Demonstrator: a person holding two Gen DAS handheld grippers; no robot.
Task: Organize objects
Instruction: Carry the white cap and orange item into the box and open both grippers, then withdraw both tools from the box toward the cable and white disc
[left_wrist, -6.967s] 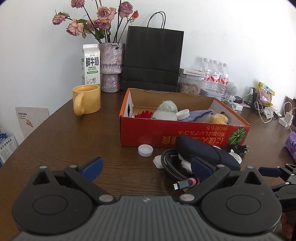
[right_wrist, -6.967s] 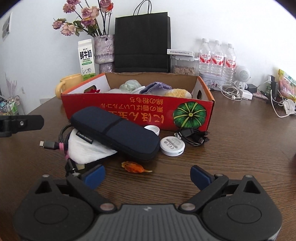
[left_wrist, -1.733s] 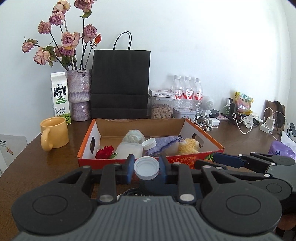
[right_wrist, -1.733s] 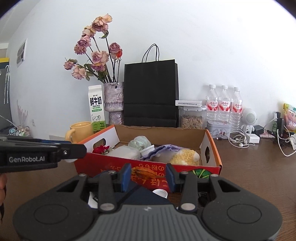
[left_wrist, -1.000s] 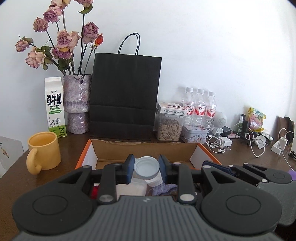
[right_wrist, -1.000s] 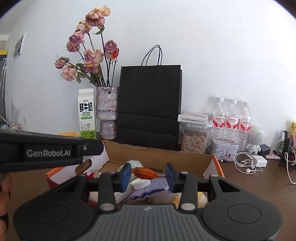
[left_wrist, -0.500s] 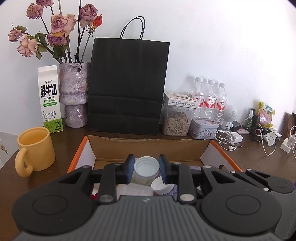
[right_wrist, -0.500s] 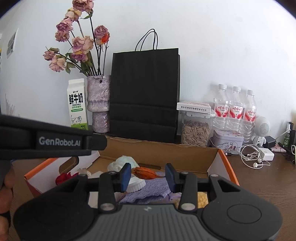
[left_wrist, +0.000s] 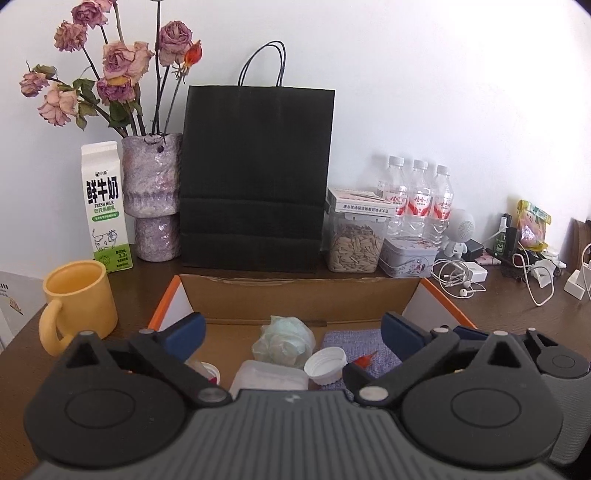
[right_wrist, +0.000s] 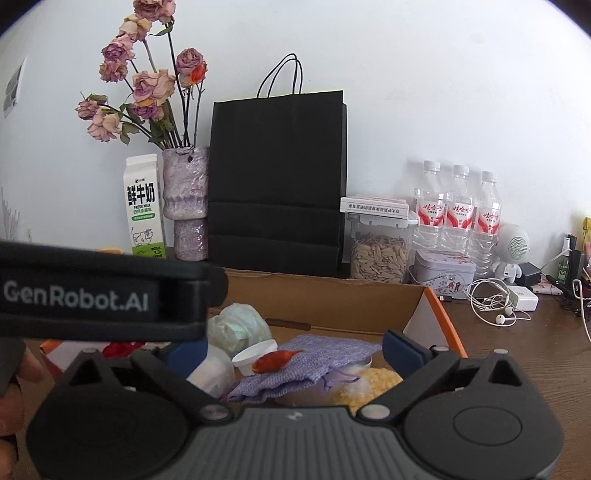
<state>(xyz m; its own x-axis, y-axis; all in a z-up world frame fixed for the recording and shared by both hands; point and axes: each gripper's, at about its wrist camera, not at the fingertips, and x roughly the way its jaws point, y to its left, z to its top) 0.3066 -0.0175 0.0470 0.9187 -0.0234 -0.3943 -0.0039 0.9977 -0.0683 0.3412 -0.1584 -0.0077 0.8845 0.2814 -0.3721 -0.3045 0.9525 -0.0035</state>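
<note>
Both sets of jaws stand wide open and hold nothing: the left gripper hangs over the cardboard box, and the right gripper hangs over it too. The main risk is that either one, drawing back low, catches the purple cloth and drags things out over the rim. The orange candy, glossy and crumpled, lies on that cloth; the white cap, ribbed and open side up, rests beside it inside the box on the bench.

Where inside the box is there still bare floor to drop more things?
Bare cardboard shows along the box's back wall, behind the wad of plastic and purple cloth. The near half is crowded: white caps, plastic container, orange candy.
</note>
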